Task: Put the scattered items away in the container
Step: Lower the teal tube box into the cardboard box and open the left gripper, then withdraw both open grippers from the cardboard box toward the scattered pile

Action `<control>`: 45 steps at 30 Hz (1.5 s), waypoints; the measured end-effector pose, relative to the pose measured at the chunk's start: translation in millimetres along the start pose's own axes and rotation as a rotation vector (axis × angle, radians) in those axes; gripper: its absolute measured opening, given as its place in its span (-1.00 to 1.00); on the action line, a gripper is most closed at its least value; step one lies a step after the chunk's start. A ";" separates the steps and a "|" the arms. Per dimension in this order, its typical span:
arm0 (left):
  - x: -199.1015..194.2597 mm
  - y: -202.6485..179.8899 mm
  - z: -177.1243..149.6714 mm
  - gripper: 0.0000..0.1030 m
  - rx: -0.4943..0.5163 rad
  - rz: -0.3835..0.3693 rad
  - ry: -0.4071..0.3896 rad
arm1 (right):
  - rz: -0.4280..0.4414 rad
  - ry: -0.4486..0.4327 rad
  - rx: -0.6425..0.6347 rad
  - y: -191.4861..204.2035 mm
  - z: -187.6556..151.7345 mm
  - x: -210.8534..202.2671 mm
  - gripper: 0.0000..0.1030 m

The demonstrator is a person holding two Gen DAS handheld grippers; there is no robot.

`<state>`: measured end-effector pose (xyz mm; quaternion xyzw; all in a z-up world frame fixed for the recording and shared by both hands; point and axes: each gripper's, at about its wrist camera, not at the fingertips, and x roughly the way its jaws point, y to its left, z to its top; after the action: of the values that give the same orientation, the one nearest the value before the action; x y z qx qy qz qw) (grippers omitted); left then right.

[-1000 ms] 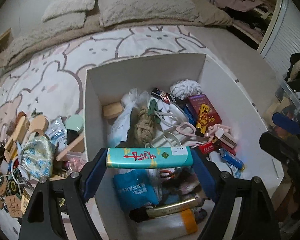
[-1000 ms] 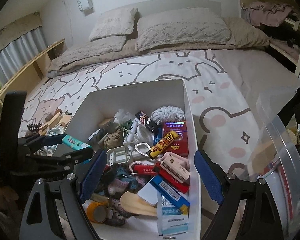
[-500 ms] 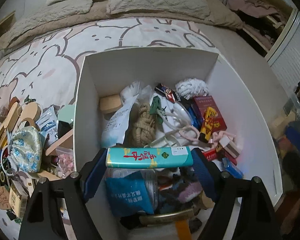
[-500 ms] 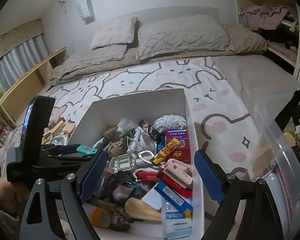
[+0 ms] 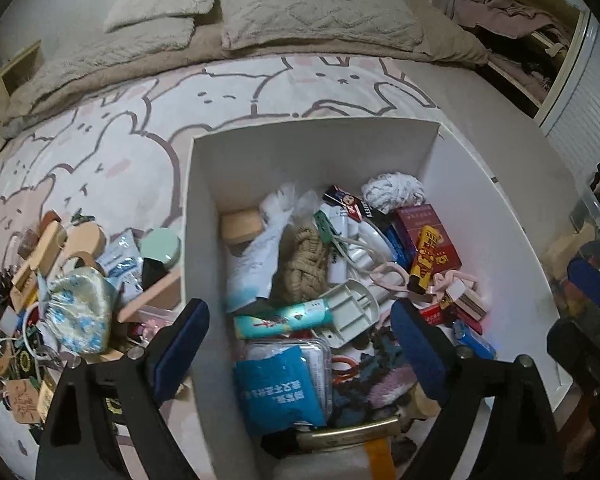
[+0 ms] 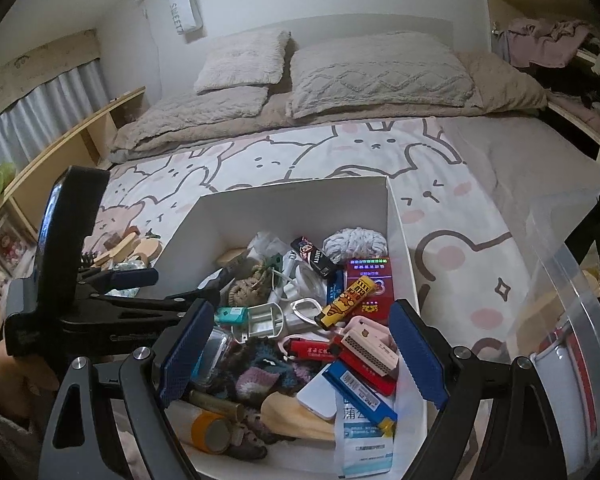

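A white box (image 5: 312, 152) on the bed is full of small items. A teal tube (image 5: 284, 319) lies loose inside it, beside a white plastic frame. My left gripper (image 5: 300, 344) is open and empty above the box's near left part. The scattered pile (image 5: 76, 280) lies on the bedspread left of the box: a floral pouch, wooden pieces, a mint jar, keychains. My right gripper (image 6: 300, 360) is open and empty above the near end of the box (image 6: 296, 204). The left gripper's body (image 6: 100, 304) and the teal tube (image 6: 232, 315) show in the right wrist view.
Pillows (image 6: 380, 76) lie at the head of the bed. A clear plastic bin (image 6: 560, 320) stands right of the box. A wooden shelf (image 6: 72, 144) runs along the left wall. An open closet with clothes (image 5: 512, 32) is at the far right.
My left gripper opened and let go of the teal tube, which dropped into the box. The right gripper rose slightly and stays open.
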<state>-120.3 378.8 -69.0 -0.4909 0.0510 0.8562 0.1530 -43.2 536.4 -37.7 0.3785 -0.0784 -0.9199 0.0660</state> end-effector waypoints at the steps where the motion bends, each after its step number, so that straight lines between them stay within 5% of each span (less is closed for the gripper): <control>1: -1.0 1.0 -0.1 0.80 0.000 0.000 -0.003 | 0.002 -0.001 0.002 0.1 0.2 -0.3 0.73; 19: -28.2 8.5 -7.0 0.81 0.028 -0.002 -0.086 | -0.023 0.010 -0.005 0.9 -1.7 3.7 0.73; 22: -28.6 11.8 -9.2 1.00 0.014 -0.008 -0.091 | -0.024 0.013 -0.009 2.6 -2.8 5.2 0.73; 45: -49.3 21.9 -19.4 1.00 0.023 -0.022 -0.172 | -0.058 0.019 -0.061 13.3 -9.9 9.8 0.73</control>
<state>-87.9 343.0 -38.1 -0.4141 0.0422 0.8929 0.1718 -42.4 520.7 -48.8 0.3872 -0.0385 -0.9197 0.0515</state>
